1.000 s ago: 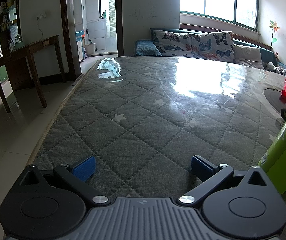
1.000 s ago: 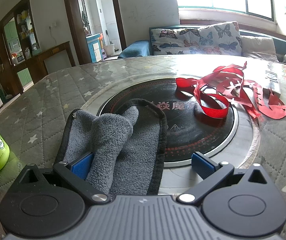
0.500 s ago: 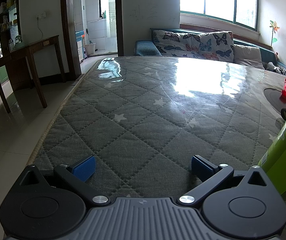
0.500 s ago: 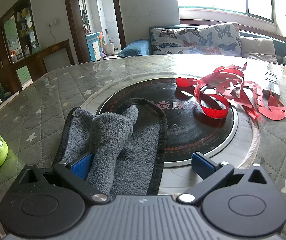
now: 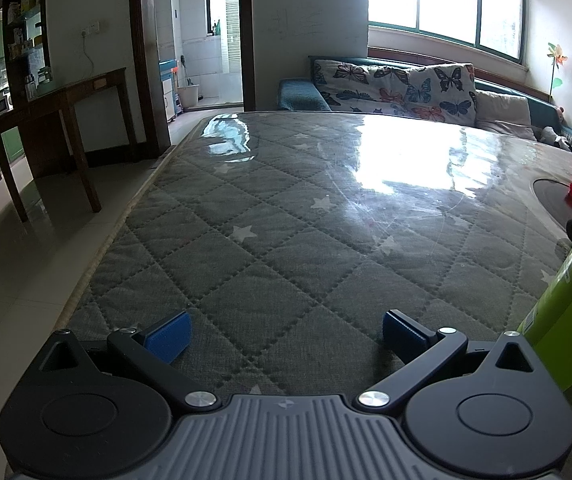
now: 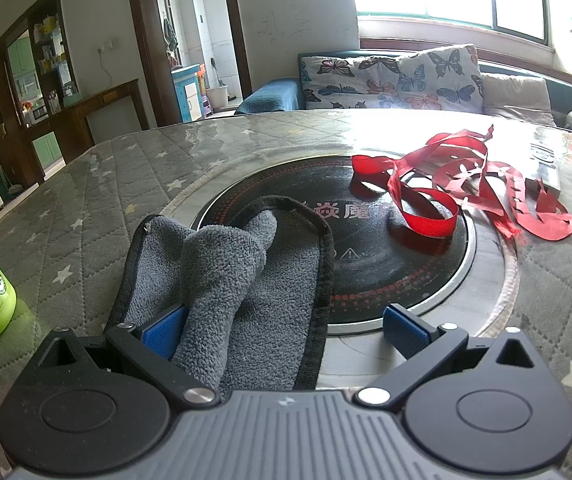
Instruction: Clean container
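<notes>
Left gripper (image 5: 284,334): jaws wide apart, nothing between the 2 blue pads (image 5: 168,336), low over the quilted table cover (image 5: 286,240). Green bottle (image 5: 570,308) standing just beside its right finger; contact cannot be told. Right gripper (image 6: 284,330): jaws spread, grey cloth (image 6: 230,280) bunched against the left pad, right pad clear of it. Cloth lying partly over the black round cooktop (image 6: 374,256). Red ribbon (image 6: 462,196) tangled on the cooktop's far right edge.
</notes>
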Motion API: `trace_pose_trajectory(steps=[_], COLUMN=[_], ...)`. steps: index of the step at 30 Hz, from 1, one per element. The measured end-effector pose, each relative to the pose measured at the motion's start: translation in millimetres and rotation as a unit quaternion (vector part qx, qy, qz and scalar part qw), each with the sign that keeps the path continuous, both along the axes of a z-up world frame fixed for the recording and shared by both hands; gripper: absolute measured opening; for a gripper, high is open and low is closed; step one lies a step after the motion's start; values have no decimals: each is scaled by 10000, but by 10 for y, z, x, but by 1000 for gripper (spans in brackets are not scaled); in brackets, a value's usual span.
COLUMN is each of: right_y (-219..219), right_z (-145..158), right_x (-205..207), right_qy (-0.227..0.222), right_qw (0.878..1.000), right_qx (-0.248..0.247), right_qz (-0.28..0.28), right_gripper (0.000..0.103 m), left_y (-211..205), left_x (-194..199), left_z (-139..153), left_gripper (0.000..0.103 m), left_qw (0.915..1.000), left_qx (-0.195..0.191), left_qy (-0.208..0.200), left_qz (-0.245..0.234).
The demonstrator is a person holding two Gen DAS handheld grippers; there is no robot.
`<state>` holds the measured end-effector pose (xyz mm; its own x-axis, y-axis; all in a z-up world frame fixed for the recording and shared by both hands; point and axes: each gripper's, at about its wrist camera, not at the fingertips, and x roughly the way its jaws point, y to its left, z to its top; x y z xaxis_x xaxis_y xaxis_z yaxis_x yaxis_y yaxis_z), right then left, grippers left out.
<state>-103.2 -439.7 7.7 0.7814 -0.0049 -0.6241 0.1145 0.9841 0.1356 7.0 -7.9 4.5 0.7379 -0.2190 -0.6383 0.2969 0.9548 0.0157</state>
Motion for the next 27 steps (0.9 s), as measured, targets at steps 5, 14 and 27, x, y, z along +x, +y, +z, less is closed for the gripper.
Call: trace_pose_trajectory(steps=[5,14,27], right_y=[0,-7,-7], right_z=[0,1,1], right_x=[1,-4,-4], right_qy=[-2,-5,-5], right_qw=[10000,10000,10000], right_qx=[5,11,12], right_qz=[1,1,1], right_gripper=[103,103,103], left_y=[5,-1,-25], left_x=[7,-22,-89], left_z=[2,15,29], left_gripper=[103,103,103], left_qw=[10000,9998,9990], left_qx=[-6,9,20], left_qy=[1,1,-4], left_qz=[25,177,456])
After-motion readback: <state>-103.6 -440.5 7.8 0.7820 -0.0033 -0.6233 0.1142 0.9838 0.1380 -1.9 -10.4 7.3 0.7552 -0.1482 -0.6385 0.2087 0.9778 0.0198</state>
